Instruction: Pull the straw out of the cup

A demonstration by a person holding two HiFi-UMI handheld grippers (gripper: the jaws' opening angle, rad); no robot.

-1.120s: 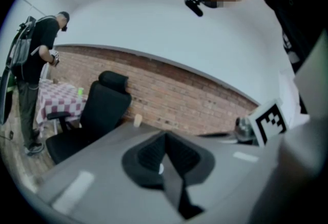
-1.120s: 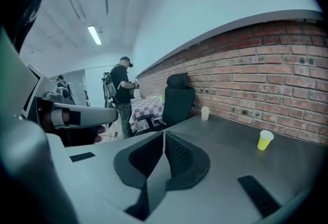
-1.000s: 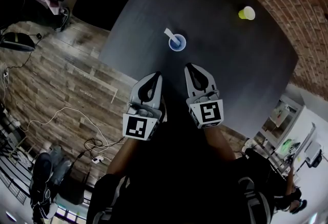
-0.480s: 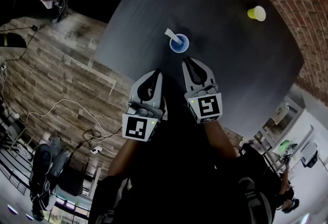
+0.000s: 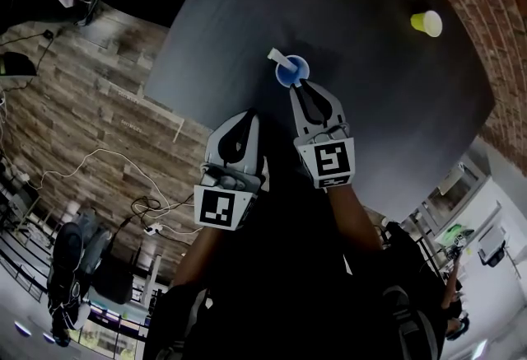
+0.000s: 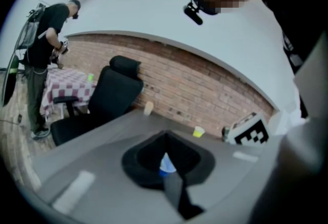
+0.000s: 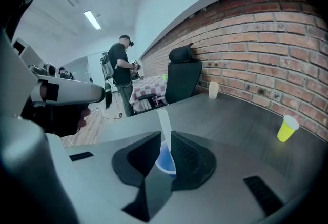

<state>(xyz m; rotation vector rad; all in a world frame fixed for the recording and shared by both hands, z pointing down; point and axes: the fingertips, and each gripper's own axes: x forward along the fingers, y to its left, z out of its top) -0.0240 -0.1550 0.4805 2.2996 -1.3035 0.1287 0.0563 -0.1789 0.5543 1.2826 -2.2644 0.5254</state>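
Over at the left, past the edge of the dark grey tabletop (image 5: pixel 387 111), runs a wood-plank floor (image 5: pixel 82 119). My left gripper (image 5: pixel 249 116) hangs back from the work. Its jaws are drawn together with their tips meeting, and they hold nothing. Through the slit between them I catch only a sliver of the cup.

Further along stands the small blue plastic cup (image 5: pixel 294 72). The flat white straw (image 5: pixel 278 58) is seated inside it and leans out to the left. My right gripper (image 5: pixel 301 85) sits just at the cup's near rim, its jaws a narrow gap apart. The straw rises in line with that gap, but I judge it is not pinched yet.

Well to the right sits a yellow plastic cup (image 5: pixel 426 22), which plays no part here. So the approach looks nearly done. Closing on the straw and drawing it out is all left to do.
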